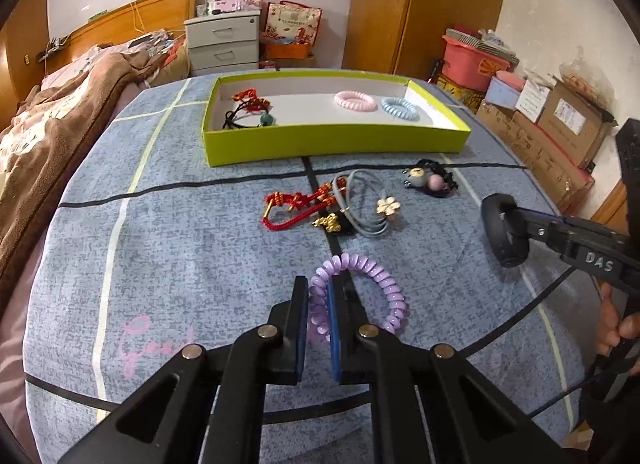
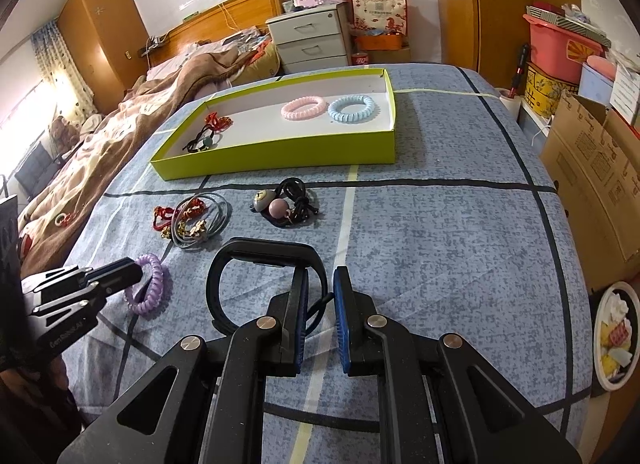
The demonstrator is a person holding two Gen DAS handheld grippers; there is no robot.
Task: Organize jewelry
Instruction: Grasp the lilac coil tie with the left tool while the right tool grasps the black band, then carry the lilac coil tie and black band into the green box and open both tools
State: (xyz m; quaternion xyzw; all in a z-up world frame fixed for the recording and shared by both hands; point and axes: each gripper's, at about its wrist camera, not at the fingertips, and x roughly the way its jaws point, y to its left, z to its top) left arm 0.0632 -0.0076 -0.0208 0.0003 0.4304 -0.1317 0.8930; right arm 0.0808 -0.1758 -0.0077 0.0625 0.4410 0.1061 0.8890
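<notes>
A green tray [image 1: 336, 142] [image 2: 280, 158] on the bed holds a pink coil tie [image 1: 355, 100], a blue coil tie [image 1: 400, 107] and a red-and-black cord piece [image 1: 248, 110]. My left gripper [image 1: 320, 292] is shut on a purple coil hair tie [image 1: 384, 284] [image 2: 150, 290] that rests on the blanket. My right gripper [image 2: 320, 284] is closed on a black band [image 2: 256, 254], also seen in the left wrist view [image 1: 500, 230]. Loose on the blanket lie a red cord [image 1: 296, 204], a grey tie with a flower [image 1: 372, 208] and a black tie with beads [image 1: 432, 182].
The blue patterned blanket [image 2: 440, 244] covers the bed. A brown quilt [image 1: 52, 124] lies to the left. Cardboard boxes [image 2: 592, 176] and a pink bin [image 1: 472, 60] stand to the right. A white drawer unit [image 1: 224, 42] stands behind.
</notes>
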